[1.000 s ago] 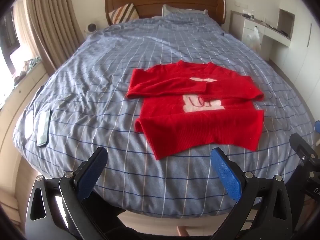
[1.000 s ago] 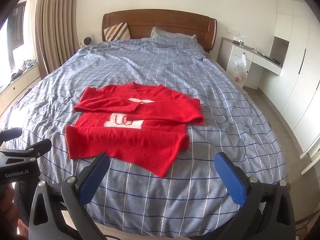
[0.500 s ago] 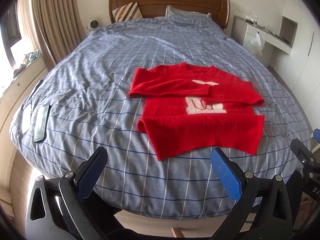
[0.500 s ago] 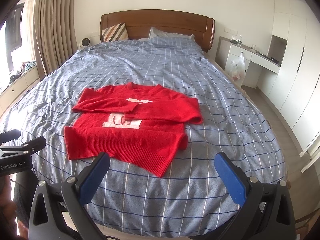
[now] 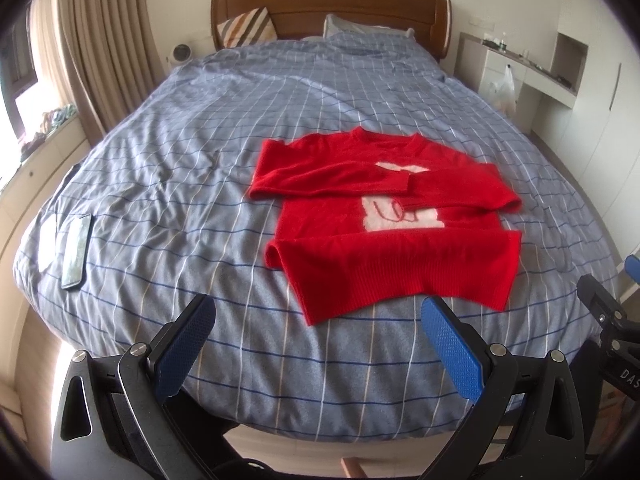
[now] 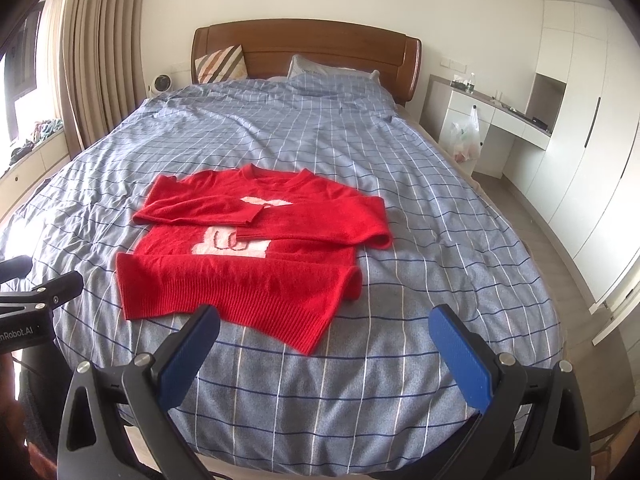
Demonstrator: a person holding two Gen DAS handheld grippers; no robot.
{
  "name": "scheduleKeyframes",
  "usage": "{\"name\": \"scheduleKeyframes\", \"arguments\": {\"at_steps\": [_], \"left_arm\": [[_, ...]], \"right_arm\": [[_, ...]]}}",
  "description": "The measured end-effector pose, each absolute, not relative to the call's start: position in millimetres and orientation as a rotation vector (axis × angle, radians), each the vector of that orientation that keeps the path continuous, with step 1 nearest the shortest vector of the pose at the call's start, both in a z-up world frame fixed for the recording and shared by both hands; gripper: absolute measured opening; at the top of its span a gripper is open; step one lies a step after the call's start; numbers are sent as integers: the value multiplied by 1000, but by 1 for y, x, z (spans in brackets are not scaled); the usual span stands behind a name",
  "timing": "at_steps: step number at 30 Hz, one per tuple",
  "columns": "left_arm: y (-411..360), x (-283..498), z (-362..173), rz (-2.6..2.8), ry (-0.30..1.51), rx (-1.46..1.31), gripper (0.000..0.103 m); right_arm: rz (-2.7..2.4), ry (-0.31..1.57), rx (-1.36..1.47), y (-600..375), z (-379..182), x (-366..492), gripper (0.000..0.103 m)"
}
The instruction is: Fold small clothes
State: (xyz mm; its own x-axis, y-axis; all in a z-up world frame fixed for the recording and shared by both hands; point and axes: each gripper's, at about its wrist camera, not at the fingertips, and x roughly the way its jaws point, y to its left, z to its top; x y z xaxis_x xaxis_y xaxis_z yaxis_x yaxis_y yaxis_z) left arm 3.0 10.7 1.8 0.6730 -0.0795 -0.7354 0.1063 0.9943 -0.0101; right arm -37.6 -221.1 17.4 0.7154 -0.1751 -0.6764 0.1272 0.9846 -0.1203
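Red knit sweater (image 5: 394, 216) with a white chest patch lies flat near the foot of the blue checked duvet (image 5: 200, 152) — both sleeves folded across the chest, one hem corner skewed toward the bed's foot. Left gripper (image 5: 318, 336) and right gripper (image 6: 324, 344) hold nothing, jaws spread wide. Only the left view shows a dark phone (image 5: 76, 252) at the bed edge.

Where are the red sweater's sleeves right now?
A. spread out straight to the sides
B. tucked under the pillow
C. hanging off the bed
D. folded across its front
D: both sleeves lie crossed over the chest of the sweater, partly covering its white patch, flat on the bed.
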Motion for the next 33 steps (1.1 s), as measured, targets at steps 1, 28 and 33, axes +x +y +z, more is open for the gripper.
{"name": "scheduleKeyframes", "arguments": {"at_steps": [1,28,33], "left_arm": [[11,3,1,-110,826,22,103],[32,89,-128,-289,1008,-156,4],[62,68,-101,-323,1002,-168,2]], "right_arm": [[-168,757,-68,-221,17,-37,103],[209,950,463,-299,-142,40,23],[242,978,390,-294,-123,24,4]]}}
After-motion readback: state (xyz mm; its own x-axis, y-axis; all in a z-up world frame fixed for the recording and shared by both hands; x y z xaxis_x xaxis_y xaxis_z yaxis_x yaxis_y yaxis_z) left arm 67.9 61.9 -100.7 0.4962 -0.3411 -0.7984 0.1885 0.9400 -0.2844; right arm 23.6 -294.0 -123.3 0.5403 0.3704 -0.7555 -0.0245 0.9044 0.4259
